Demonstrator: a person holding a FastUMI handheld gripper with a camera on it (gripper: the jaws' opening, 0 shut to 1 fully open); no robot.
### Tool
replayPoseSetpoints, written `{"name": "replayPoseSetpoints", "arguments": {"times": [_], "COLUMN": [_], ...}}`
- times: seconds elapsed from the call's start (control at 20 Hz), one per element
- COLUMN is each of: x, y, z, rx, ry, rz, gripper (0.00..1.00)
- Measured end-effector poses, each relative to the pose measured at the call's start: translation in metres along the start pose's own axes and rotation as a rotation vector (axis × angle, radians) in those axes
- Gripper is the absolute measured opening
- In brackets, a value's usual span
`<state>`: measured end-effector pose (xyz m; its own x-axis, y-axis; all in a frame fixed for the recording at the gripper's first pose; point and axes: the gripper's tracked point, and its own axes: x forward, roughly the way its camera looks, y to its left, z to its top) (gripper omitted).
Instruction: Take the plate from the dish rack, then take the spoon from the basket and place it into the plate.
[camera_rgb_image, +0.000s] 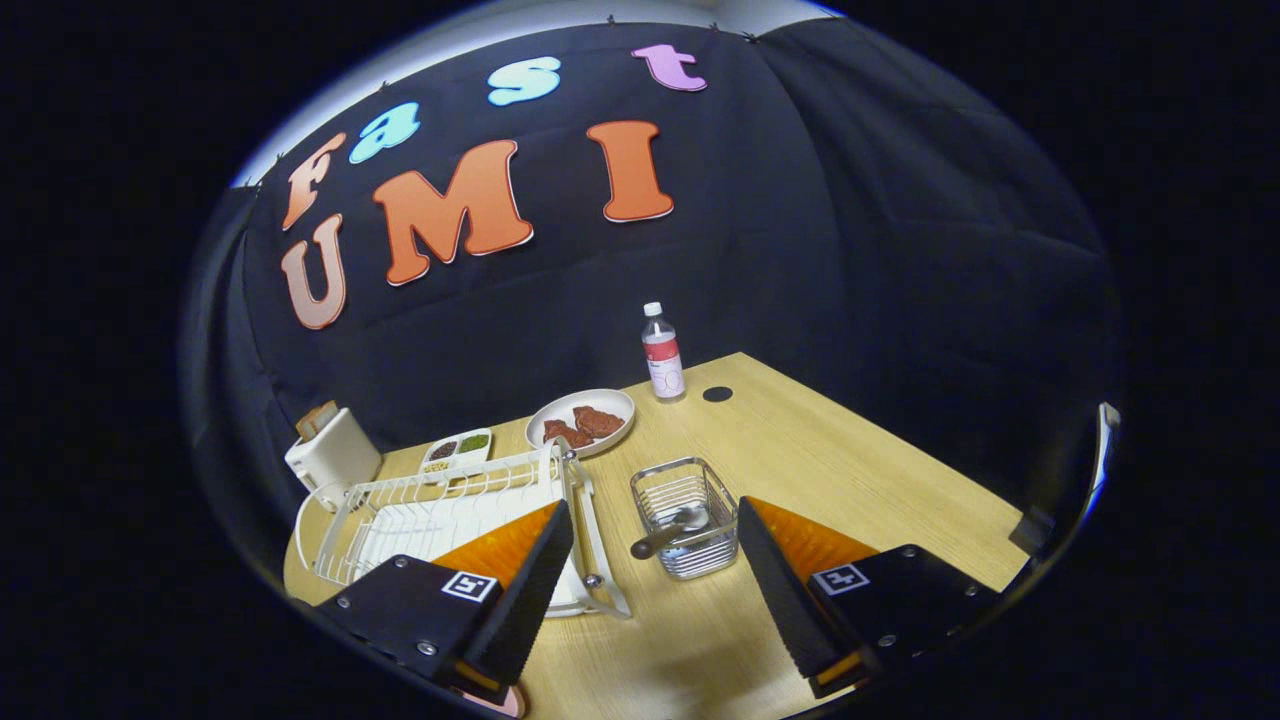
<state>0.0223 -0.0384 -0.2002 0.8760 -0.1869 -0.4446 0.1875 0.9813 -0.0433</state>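
Note:
My gripper is open and hovers above the wooden table, with nothing between its fingers. Just ahead of the fingertips, in the gap between them, stands a small wire basket. A metal spoon lies in it, bowl inside and handle sticking out over the near left rim. The white wire dish rack sits to the left, partly hidden behind my left finger; I see no plate standing in its slots. A sliver of a pale pink round thing shows under the left finger; I cannot tell what it is.
Beyond the rack lies a white plate holding brown meat pieces. A water bottle stands behind it beside a black table grommet. A white toaster and a small divided condiment tray sit at the far left.

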Motion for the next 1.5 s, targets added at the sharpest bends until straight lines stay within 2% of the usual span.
{"name": "replayPoseSetpoints", "arguments": {"times": [0.25,0.45,0.55,0.65,0.75,0.8,0.9,1.1,1.5], "x": [0.020,0.034,0.040,0.048,0.055,0.057,0.058,0.057,0.021], "y": [0.007,0.010,0.011,0.009,0.005,0.004,-0.001,-0.009,-0.007], "z": [-0.018,-0.028,-0.031,-0.036,-0.041,-0.046,-0.042,-0.036,0.003], "rx": [-0.120,-0.167,-0.183,-0.191,-0.193,-0.196,-0.232,-0.216,-0.202], "ry": [-0.002,-0.008,-0.004,0.011,0.024,0.042,0.021,0.017,-0.051], "rz": [-0.001,0.011,0.024,0.017,0.006,-0.001,-0.025,-0.043,-0.045], "gripper": [0.98,0.88,0.79,0.69,0.48,0.31,0.19,0.09,0.07]}}
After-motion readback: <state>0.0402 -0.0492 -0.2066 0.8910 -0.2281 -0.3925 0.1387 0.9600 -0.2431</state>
